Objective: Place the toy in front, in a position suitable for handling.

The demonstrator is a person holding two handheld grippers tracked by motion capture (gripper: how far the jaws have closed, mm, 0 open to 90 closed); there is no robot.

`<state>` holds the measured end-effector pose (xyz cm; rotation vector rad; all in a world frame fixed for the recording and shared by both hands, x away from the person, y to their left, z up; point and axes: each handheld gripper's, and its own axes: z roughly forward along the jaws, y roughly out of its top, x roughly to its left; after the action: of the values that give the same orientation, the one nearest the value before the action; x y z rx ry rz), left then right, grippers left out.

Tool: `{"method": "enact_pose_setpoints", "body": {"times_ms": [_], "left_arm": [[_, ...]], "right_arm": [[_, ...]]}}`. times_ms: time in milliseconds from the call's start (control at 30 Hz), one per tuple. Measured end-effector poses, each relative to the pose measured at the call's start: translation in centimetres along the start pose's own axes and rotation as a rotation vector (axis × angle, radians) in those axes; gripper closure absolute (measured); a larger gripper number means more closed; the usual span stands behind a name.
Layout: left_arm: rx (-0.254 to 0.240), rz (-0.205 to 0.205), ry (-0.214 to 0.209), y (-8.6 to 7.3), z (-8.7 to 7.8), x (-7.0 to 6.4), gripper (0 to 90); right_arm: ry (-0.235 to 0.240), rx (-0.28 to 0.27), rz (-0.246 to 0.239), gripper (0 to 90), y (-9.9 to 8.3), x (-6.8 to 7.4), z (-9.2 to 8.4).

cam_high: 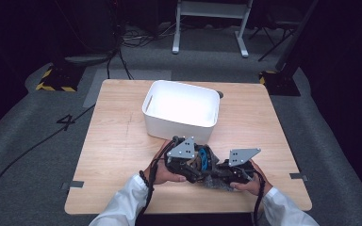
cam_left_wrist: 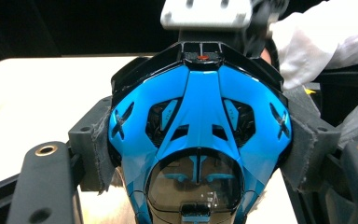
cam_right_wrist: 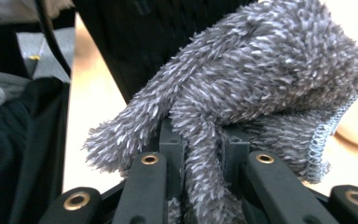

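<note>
Held near the table's (cam_high: 122, 141) front edge, bare wood at both sides: left gripper (cam_left_wrist: 198, 140) clamped on glossy blue-and-black ribbed helmet-like shell (cam_left_wrist: 200, 116); right gripper (cam_right_wrist: 203, 158) pinching shaggy grey cloth (cam_right_wrist: 261, 84). Just behind, smooth white bin (cam_high: 181, 110).

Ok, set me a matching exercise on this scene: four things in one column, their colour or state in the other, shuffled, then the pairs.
Things:
1. toy car
2. cloth
3. bin
4. table

Colour or state:
A. white, open on top
B. grey and fluffy, pinched in the right hand-held gripper
C. light wood
D. blue and black, clamped in the left hand-held gripper

Pairs: 1-D, 2-B, 3-A, 4-C
</note>
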<state>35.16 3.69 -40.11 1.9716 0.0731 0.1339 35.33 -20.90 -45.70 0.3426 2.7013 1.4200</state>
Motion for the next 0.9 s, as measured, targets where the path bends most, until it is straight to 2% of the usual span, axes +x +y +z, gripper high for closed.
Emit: {"method": "enact_pose_setpoints", "body": {"times_ms": [133,200,300,367,467,533,567,600,633,667,900], "left_arm": [[-0.015,0.004,0.000,0.2,-0.4,0.0,25.5],[-0.024,0.003,0.002,0.3,-0.5,-0.1,25.6],[-0.045,0.003,0.004,0.6,-1.1,-0.2,25.6],[-0.056,0.007,0.006,0.7,-1.5,-0.1,25.6],[-0.071,0.007,0.003,0.8,-2.2,0.0,25.6],[-0.074,0.007,0.006,0.8,-2.5,0.0,25.6],[-0.075,0.003,0.005,0.8,-2.6,0.0,25.6],[-0.075,0.003,0.005,0.8,-2.6,0.0,25.6],[-0.072,0.003,0.000,0.7,-2.6,0.1,25.6],[-0.072,0.003,0.000,0.7,-2.6,0.1,25.6],[-0.026,0.003,0.009,0.1,-2.2,0.5,25.6]], "right_arm": [[0.005,0.037,0.013,76.3,-0.6,-0.2,0.9],[-0.004,0.073,0.003,76.3,-0.8,-0.2,1.3],[-0.011,0.084,0.008,76.3,-0.9,-0.2,1.4],[-0.022,0.121,0.001,76.3,-1.3,-0.3,1.7],[-0.028,0.126,0.002,76.4,-1.3,-0.3,1.5],[-0.036,0.110,-0.004,76.4,-1.0,-0.4,1.0],[-0.043,0.077,0.005,76.4,-0.6,-0.6,0.2],[-0.043,0.077,0.005,76.4,-0.6,-0.6,0.2],[-0.049,0.038,0.007,76.4,-0.2,-0.6,-0.7],[-0.049,0.038,0.007,76.4,-0.2,-0.6,-0.7],[-0.068,-0.053,-0.023,76.4,1.4,-0.1,-3.5]]}}
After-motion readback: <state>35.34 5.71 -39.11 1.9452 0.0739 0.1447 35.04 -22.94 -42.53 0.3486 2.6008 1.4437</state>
